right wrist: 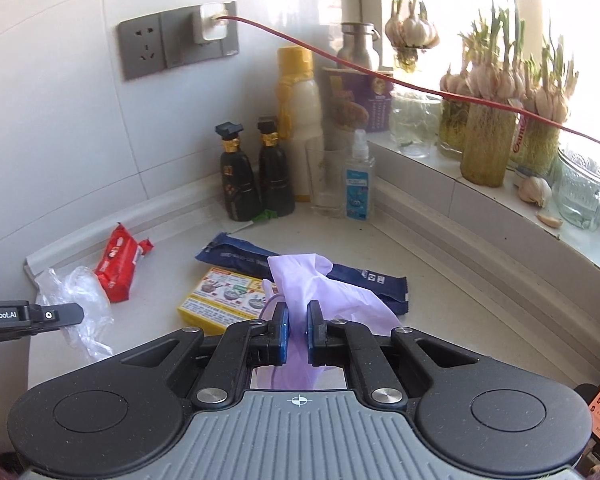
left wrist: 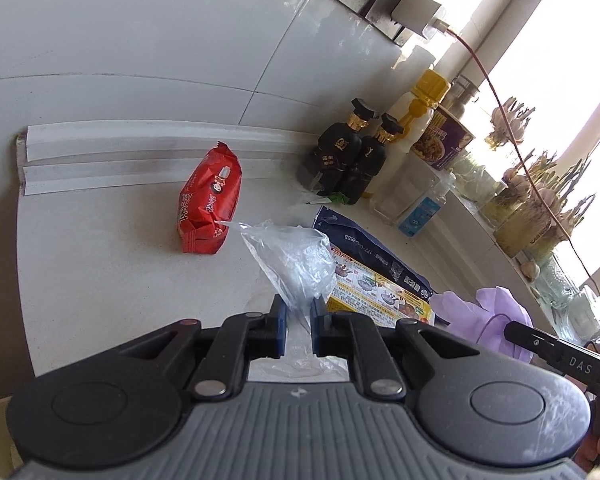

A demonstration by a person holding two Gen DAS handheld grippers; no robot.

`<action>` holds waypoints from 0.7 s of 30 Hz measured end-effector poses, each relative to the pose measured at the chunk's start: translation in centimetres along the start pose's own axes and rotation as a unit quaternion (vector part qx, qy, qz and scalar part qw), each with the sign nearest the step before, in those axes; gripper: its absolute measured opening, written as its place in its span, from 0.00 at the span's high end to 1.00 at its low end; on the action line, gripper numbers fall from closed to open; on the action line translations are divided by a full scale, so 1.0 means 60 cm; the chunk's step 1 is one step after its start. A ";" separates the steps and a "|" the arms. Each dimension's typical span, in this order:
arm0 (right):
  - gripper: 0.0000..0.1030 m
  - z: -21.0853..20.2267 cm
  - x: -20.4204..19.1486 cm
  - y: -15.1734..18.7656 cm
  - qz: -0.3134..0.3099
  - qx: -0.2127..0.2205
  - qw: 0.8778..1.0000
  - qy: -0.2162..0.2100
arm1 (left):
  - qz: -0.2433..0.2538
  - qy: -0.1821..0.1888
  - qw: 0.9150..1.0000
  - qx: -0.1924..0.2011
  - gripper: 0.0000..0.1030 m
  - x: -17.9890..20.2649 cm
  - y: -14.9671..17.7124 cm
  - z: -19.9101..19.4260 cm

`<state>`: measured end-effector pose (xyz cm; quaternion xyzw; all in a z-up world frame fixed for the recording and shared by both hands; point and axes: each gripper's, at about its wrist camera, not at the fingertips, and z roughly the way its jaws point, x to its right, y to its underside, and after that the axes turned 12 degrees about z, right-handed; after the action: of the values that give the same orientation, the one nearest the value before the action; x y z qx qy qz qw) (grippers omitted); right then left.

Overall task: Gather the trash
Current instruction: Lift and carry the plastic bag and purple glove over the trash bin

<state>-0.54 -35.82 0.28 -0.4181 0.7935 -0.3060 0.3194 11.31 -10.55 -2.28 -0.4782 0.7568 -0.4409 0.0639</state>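
Note:
My left gripper (left wrist: 299,312) is shut on a crumpled clear plastic bag (left wrist: 296,260), which sticks up between its blue pads above the white counter (left wrist: 100,272). My right gripper (right wrist: 297,318) is shut on a lilac rubber glove (right wrist: 320,288) that hangs through the jaws. In the left wrist view the glove (left wrist: 484,312) and the right gripper's black finger (left wrist: 540,340) show at the right edge. In the right wrist view the plastic bag (right wrist: 80,292) shows at the left. A red snack wrapper (left wrist: 208,200), a yellow printed box (right wrist: 224,300) and a dark blue packet (right wrist: 244,256) lie on the counter.
Two black bottles (right wrist: 256,176), a yellow-capped white bottle (right wrist: 300,120), a glass and a small spray bottle (right wrist: 358,184) stand in the corner. Jars of sprouting garlic (right wrist: 488,128) line the windowsill. A red cable (right wrist: 340,56) runs from a wall charger across the sill.

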 end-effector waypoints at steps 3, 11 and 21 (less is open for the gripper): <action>0.94 -0.011 -0.025 0.004 -0.017 -0.002 1.000 -0.003 | -0.008 0.003 1.000 0.003 0.90 -0.010 0.010 -0.014; 0.94 -0.033 -0.086 0.014 -0.043 -0.003 0.999 -0.018 | -0.024 0.001 1.000 0.009 0.90 -0.042 0.027 -0.054; 0.94 -0.043 -0.186 0.053 -0.055 -0.035 0.994 -0.090 | -0.032 -0.001 0.999 -0.001 0.90 -0.071 0.075 -0.111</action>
<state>1.00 -24.22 2.28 -0.4980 0.7474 -0.2566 0.3571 7.12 -2.48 -2.95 -0.5028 0.7413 -0.4418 0.0496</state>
